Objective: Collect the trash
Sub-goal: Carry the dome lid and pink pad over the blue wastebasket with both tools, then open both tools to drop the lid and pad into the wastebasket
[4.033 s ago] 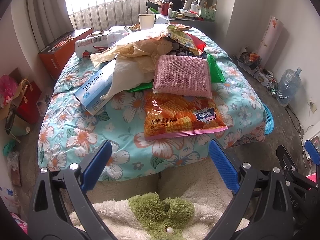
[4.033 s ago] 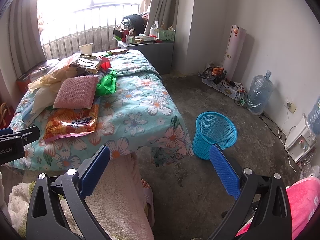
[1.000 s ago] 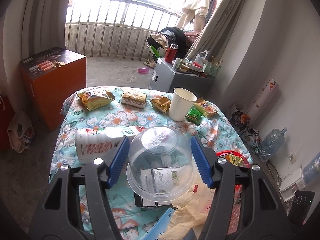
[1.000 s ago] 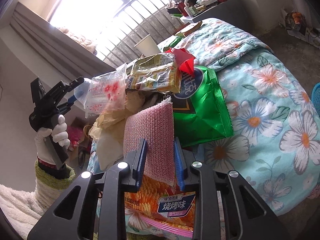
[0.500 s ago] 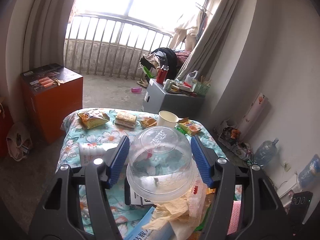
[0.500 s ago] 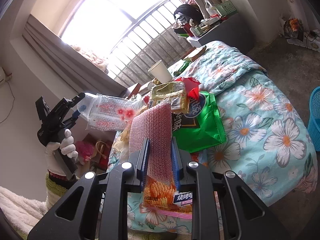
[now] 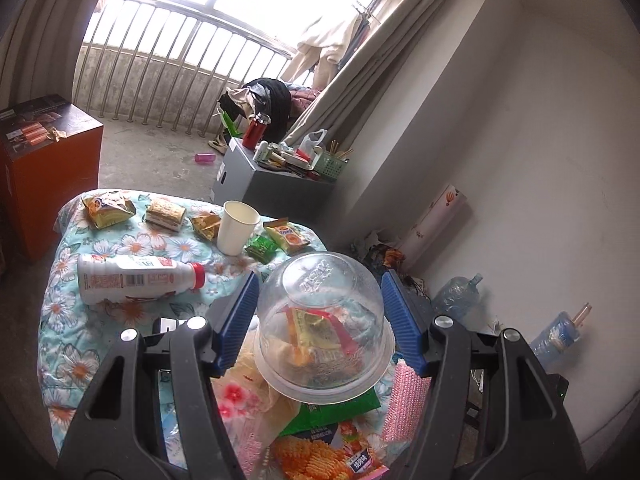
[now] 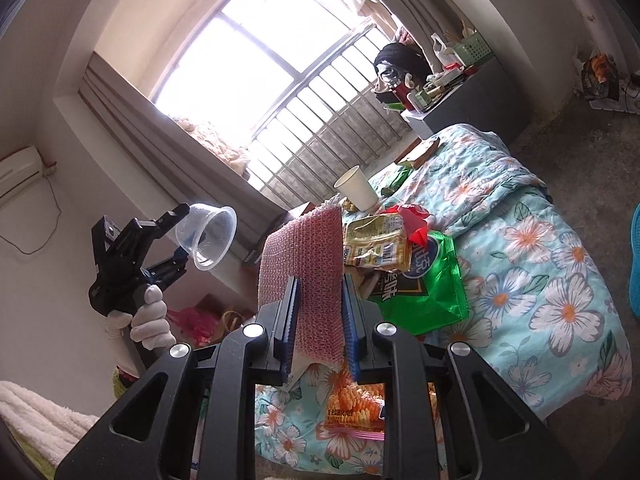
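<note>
Carrying both pieces clear of the bed, we keep the left gripper clenched on the clear plastic bowl and the right gripper pinching the pink sponge, then swing steadily toward the bin.

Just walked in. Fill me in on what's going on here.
A person is clearing trash off a bed with a handheld gripper in each hand. The left gripper is shut on a clear plastic bowl, held up off the bed. The right gripper is clamped on a pink scouring pad, also lifted. A paper cup, a milk bottle and several snack wrappers are not yet collected.
</note>
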